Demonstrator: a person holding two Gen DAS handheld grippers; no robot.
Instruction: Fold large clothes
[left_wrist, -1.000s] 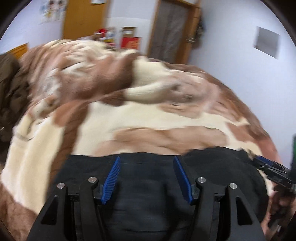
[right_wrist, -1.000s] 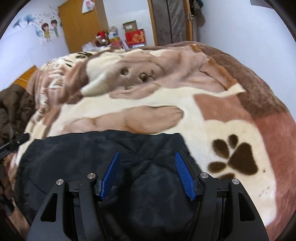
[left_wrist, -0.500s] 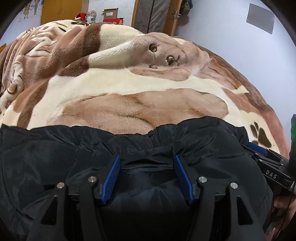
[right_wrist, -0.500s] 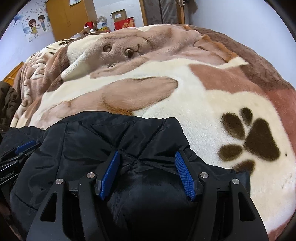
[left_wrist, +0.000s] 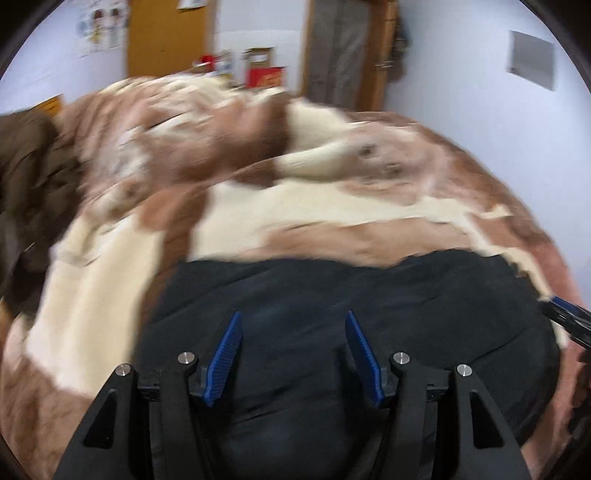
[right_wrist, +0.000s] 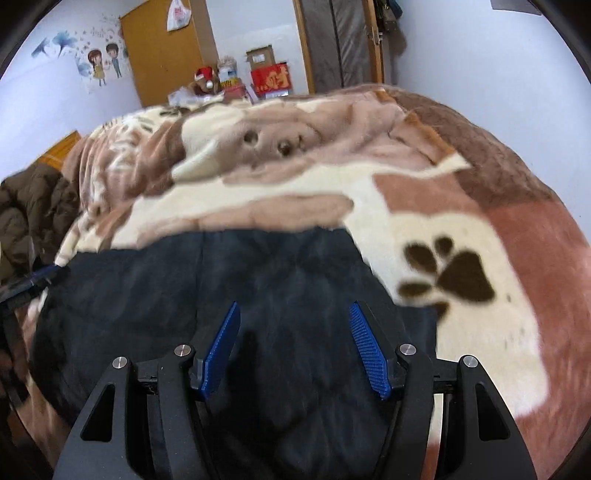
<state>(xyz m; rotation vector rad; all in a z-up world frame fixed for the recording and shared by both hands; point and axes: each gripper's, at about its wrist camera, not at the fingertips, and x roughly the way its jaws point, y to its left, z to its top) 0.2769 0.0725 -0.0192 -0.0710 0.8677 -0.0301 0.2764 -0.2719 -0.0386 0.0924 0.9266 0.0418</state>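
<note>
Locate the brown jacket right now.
The brown jacket lies bunched at the far left edge of both wrist views, on the dog-print blanket, beyond and left of the black coat beneath the grippers.

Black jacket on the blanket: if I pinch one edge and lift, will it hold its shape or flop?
The black jacket looks quilted and puffy, so it will probably sag and drape rather than stay flat. Its smooth shell may slide over the plush blanket when pushed.
</note>
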